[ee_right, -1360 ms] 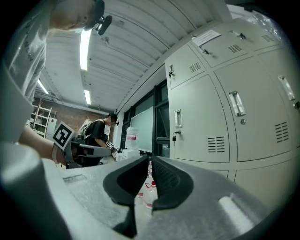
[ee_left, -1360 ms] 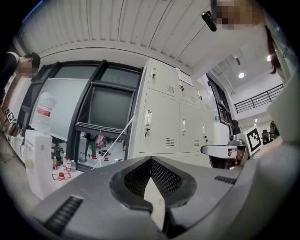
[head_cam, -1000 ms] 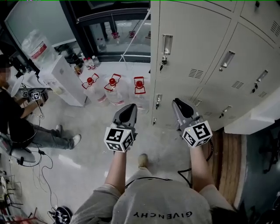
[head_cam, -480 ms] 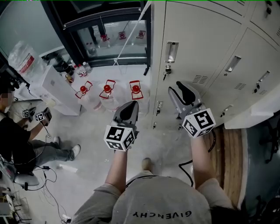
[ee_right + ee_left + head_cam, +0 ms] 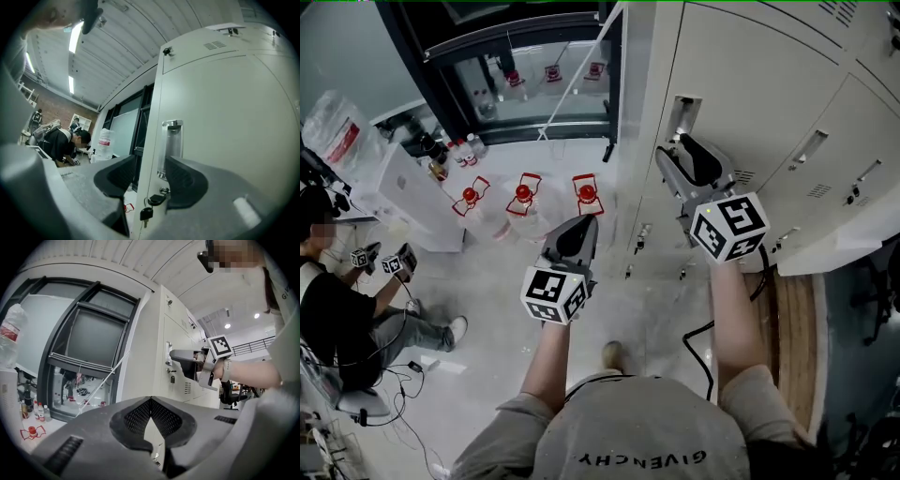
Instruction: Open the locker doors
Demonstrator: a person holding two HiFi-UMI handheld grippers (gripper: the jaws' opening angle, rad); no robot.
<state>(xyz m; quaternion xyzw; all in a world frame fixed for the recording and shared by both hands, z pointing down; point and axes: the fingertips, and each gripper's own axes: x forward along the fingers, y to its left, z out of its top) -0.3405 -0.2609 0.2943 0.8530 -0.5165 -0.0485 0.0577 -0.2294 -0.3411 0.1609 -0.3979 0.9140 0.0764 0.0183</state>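
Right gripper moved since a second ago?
Yes: the right gripper went up the picture along the locker door to just under the recessed handle. Its jaws have just been opening, nothing gripped between them.

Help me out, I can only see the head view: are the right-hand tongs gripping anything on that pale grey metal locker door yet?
Observer: No. In the right gripper view the right tongs stand apart and have just been opening. Nothing is pressed between them. The recessed chrome handle of the pale grey metal locker door shows through the gap.
Operator: Is it locked?
Observer: I cannot tell, but a black-headed key hangs at the lock just below that handle.
Operator: And the other tongs?
Observer: The left gripper view shows the left tongs shut on nothing.
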